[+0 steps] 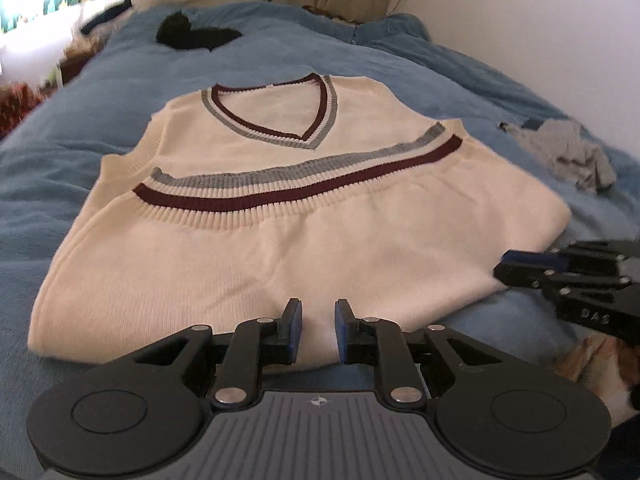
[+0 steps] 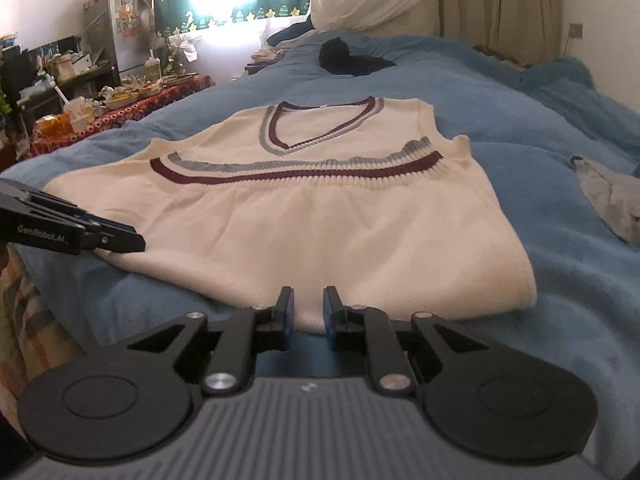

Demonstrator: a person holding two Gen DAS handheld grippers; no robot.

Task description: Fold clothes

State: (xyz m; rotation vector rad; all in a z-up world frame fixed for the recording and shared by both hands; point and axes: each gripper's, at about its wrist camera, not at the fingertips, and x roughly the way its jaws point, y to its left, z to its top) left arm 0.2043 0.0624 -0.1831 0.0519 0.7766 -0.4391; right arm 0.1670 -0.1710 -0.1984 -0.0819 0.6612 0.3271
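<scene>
A cream knit vest (image 1: 280, 256) with maroon and grey stripes lies on the blue bedspread (image 1: 60, 152), its bottom hem folded up over the chest below the V-neck. It also shows in the right wrist view (image 2: 320, 232). My left gripper (image 1: 317, 308) is open a little and empty, at the vest's near folded edge. My right gripper (image 2: 307, 296) is open a little and empty, at the near edge further right. Each gripper shows in the other's view: the right gripper (image 1: 520, 268) by the vest's right corner, the left gripper (image 2: 120, 236) by its left corner.
A grey garment (image 1: 572, 152) lies on the bed to the right, also in the right wrist view (image 2: 612, 204). A black item (image 1: 188, 34) lies at the far end. A cluttered table (image 2: 120, 104) and a fridge (image 2: 112, 36) stand left of the bed.
</scene>
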